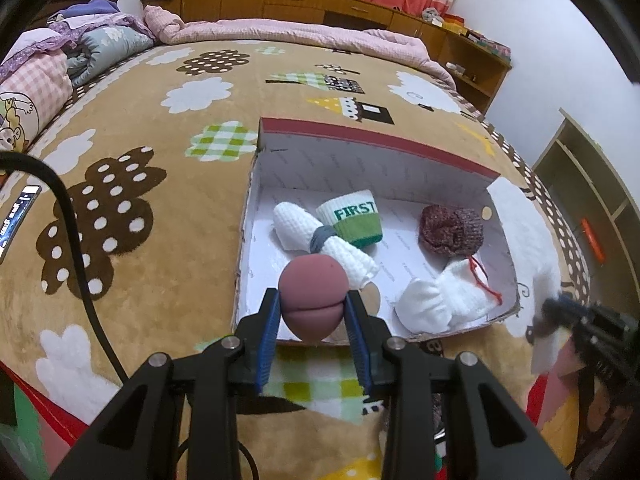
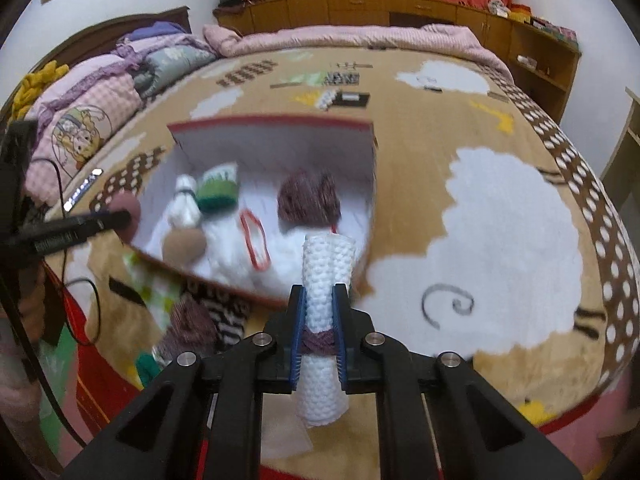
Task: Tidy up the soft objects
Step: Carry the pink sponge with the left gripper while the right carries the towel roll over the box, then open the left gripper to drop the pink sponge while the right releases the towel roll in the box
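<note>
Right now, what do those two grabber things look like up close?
Both look alike. The left gripper and the right gripper each have two flat, ridged blue pads on chunky black plastic arms. Round silver bolts join the black links. A black cable curves past the left one. No hands or sleeves clearly show.

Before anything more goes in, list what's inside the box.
Inside the box: a tied white roll, a FIRST cuff, a maroon knit bundle and white cloth. The pink ball covers the floor behind it.
</note>
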{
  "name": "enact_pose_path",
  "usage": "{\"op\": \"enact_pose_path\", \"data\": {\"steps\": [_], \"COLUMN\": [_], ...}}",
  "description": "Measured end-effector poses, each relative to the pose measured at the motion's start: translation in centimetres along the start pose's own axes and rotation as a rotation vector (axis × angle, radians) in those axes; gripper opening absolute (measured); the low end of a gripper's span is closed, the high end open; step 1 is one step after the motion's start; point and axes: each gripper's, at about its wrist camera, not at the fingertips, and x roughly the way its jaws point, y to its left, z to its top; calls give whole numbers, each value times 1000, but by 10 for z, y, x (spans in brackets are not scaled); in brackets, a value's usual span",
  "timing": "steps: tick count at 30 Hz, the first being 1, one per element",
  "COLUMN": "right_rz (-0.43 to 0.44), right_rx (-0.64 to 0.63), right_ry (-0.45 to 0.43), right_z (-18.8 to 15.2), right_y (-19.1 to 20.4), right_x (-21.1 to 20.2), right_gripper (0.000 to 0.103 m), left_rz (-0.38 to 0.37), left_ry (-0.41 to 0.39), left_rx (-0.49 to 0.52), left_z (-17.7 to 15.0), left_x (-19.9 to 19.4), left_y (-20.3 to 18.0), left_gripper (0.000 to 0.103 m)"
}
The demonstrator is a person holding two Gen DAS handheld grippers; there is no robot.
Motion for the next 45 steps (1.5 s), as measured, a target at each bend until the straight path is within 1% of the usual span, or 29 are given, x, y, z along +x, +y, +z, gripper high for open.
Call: {"op": "enact_pose_path", "data": {"steps": [5,10,14,25,29,33,35,38,40,42,45], "right_rz": [11,22,23,-17,0,1,5,18,19,19,19], "right_rx": [1,6,10,-24,-14,-20,-27,-26,-27,-28,-31], "right_ry": [-39,-43,-39,-42,-45,-48,-58,-78,-93,-117,-131], "right_z": [24,40,45,46,45,44,43,42,41,40,39], "right_y": [5,8,8,10,8,9,10,12,13,15,17], "right_x": [6,22,35,62,65,65,63,58,53,47,41], "right_gripper": [14,14,14,15,30,35,39,42,46,51,52], "left_rz": [11,24,23,25,23,10,16,31,31,28,21], "left_ry": [8,16,33,62,69,64,59,44,38,32,21], "left_rx": [-1,-7,-10,-19,-15,-16,-8,10,13,12,7], "left_z": [2,3,4,-2,-3,-3,-4,-5,-5,-6,-8], "left_x": [10,22,32,52,53,49,47,42,38,34,27], "left_y": [2,7,9,13,12,10,7,3,2,1,0], "left_gripper": [34,34,34,35,39,47,52,59,60,60,61]}}
